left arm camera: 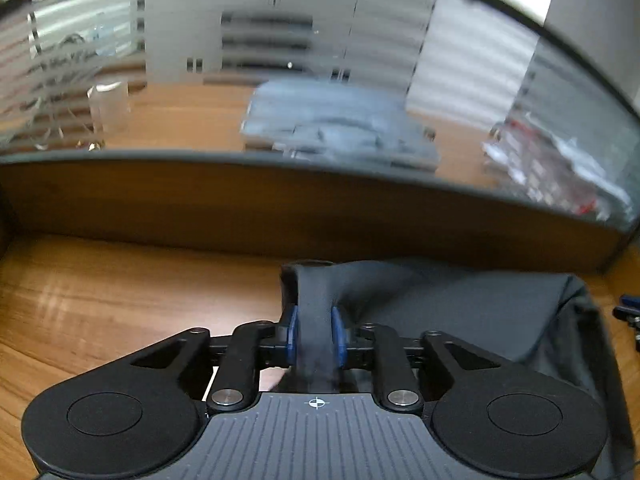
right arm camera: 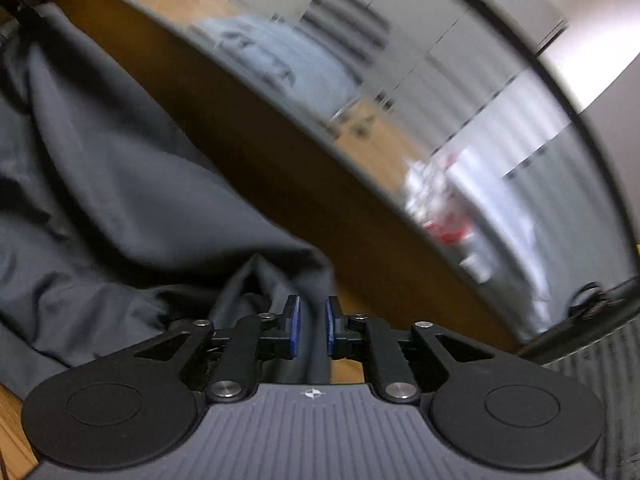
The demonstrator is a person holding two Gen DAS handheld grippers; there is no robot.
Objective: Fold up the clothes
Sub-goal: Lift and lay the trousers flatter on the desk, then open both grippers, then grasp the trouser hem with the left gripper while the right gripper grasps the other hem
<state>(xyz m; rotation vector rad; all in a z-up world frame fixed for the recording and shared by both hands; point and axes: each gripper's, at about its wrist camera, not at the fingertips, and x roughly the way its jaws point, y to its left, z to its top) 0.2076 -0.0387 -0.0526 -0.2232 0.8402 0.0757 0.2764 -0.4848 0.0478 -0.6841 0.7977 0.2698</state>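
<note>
**A:** So, left wrist view first. The left claw [left arm camera: 316,330] is clamped on a bunched strip of the dark grey thin-fabric garment [left arm camera: 460,312], blue pads [left arm camera: 293,330] squeezing it from both sides. The rest of the cloth spreads off to the right over the brown wood-grain tabletop [left arm camera: 120,304], with one edge hanging loosely at the far right. Behind it there's a wooden divider panel with frosted striped glass [left arm camera: 280,40] on top, and through the glass a blurry light-blue folded pile [left arm camera: 332,124] on another surface.

**B:** And the right wrist view?

**A:** That one's tilted and motion-blurred. The right claw [right arm camera: 312,326] has its pads close together with a fold of the same garment [right arm camera: 120,184] running between them, so I'd say it's gripping cloth too, though the blur makes the contact hard to confirm. Most of the fabric sits to its left in big, loose wrinkles.

**B:** So how far along is the folding?

**A:** Early-ish, I'd guess. Both claws have hold of an edge, but the garment's rumpled, not a neat rectangle. No crisp crease visible anywhere. Laying it over and flattening is what's left.
</note>
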